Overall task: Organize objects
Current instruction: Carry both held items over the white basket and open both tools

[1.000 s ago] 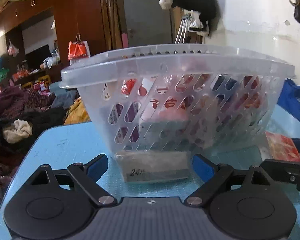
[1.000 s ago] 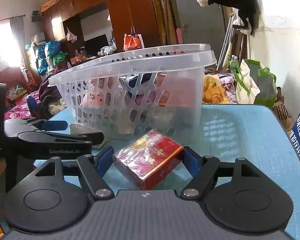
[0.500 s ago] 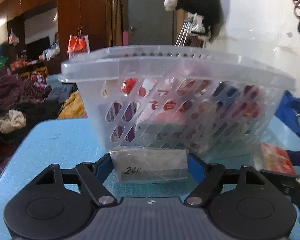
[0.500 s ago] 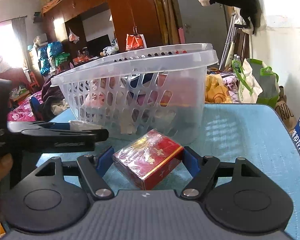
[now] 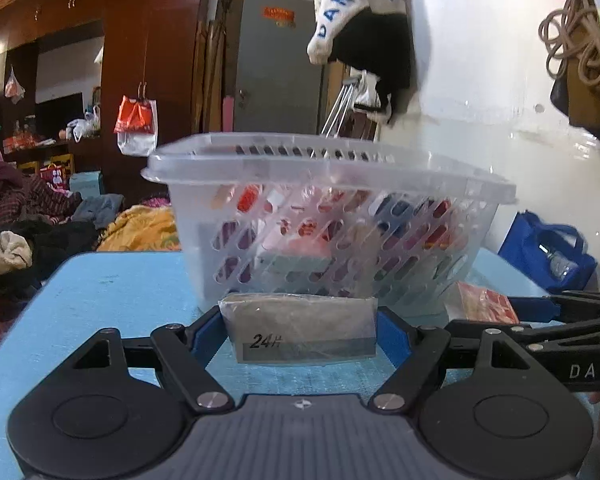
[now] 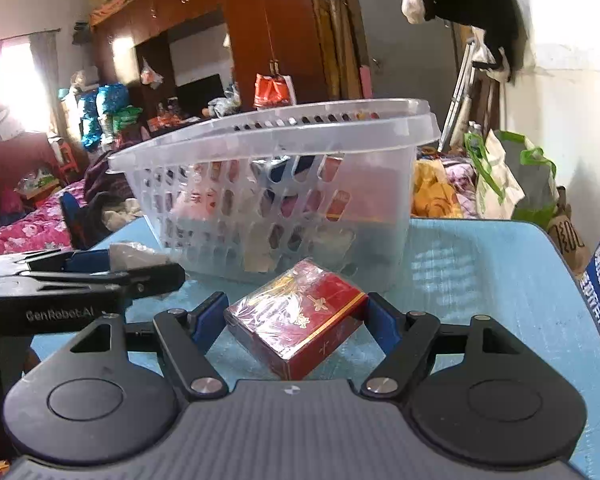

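A grey packet (image 5: 300,328) marked "24H", in clear wrap, sits between the blue pads of my left gripper (image 5: 299,318), which is shut on it just in front of the clear plastic basket (image 5: 324,168). My right gripper (image 6: 296,314) is shut on a red box (image 6: 300,320) with gold print, low over the blue table (image 6: 480,272) and in front of the basket (image 6: 284,132). The basket holds several packets and boxes. In the right wrist view, the left gripper's fingers (image 6: 100,276) reach in from the left with the packet (image 6: 134,252).
The basket stands mid-table, close ahead of both grippers. Clothes are piled on a bed (image 5: 28,216) beyond the table's left edge. Bags (image 6: 508,176) stand past the far right edge, and a blue bag (image 5: 548,252) sits by the white wall.
The left gripper's jaws closed in onto the grey packet, then it drew back from the basket and swung its view left. The right gripper and red box stayed put.
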Tool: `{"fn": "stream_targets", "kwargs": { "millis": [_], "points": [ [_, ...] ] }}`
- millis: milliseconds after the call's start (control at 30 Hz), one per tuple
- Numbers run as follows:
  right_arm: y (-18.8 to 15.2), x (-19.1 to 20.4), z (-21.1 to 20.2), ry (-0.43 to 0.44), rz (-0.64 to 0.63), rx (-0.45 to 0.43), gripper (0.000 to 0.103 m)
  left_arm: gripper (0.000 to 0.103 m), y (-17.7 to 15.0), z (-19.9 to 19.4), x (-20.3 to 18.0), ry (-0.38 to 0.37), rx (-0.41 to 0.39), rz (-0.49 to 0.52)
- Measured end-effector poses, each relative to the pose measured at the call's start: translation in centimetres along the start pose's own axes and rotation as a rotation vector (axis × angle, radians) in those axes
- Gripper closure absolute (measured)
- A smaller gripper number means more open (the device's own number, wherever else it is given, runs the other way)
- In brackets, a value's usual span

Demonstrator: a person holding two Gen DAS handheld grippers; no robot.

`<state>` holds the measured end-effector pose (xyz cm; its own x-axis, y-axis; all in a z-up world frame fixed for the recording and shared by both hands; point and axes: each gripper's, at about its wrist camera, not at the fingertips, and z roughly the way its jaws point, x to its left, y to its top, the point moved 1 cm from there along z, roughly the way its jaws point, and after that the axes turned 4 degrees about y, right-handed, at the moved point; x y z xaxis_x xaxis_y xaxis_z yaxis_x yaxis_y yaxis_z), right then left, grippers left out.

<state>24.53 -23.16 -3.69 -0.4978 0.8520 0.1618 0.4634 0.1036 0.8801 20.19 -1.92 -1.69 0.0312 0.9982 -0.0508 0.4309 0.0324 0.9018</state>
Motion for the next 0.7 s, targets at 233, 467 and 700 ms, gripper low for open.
{"fn": "stream_targets", "kwargs": {
  "millis": [233,467,700],
  "points": [
    [3.7,2.0,-5.9,0.053,-0.06,-0.171,0.026,0.021,4.2,-4.3,0.7,-0.102,-0.115,-0.011],
    [13.5,2.1,-2.5,-0.049,-0.16,-0.204,0.026,0.021,13.9,-1.9,0.5,-0.063,-0.14,-0.001],
    [14.9,0.1,3.0,-0.101,-0.195,-0.123,0.026,0.02,15.6,4.4,2.4,-0.05,-0.009,-0.076]
  ]
}}
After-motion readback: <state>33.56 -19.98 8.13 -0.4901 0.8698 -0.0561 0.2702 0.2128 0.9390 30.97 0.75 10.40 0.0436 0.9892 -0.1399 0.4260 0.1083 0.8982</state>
